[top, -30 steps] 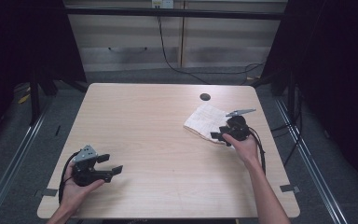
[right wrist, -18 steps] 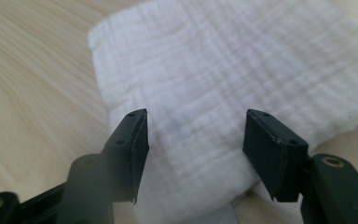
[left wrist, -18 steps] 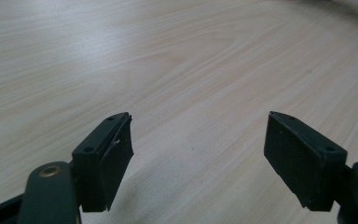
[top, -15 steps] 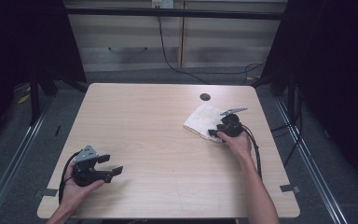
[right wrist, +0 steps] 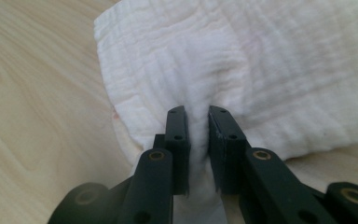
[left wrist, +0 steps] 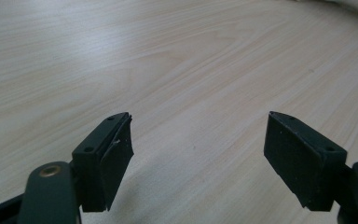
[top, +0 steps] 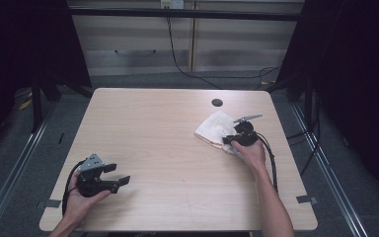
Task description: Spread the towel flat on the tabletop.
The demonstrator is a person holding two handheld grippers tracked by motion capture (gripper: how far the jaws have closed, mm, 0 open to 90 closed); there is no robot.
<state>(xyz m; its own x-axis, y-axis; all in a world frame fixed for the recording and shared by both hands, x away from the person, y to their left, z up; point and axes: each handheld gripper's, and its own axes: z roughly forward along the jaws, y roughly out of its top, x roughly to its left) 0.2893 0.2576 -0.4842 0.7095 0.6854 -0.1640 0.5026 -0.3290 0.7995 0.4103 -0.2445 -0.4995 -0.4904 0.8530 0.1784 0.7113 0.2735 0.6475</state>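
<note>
White cloth [top: 216, 128], light wood table [top: 168, 133], dark room

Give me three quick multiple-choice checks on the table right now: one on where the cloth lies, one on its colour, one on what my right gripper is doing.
1. Where on the table does the cloth lie?
A. Near the left front corner
B. On the right half, below the dark round hole
C. Hanging over the far edge

2. What colour is the cloth?
A. White
B. Dark blue
C. Red

3. How does the right gripper stand?
A. Wide open above bare wood
B. Lying on its side, away from the cloth
C. Closed on a pinched fold of the cloth

Answers:
1 B: the high view shows it on the right side, just nearer than the hole.
2 A: the right gripper view shows white crinkled fabric.
3 C: its jaws have just been closing, and a ridge of cloth is squeezed between them; the left gripper is the open one.
</note>
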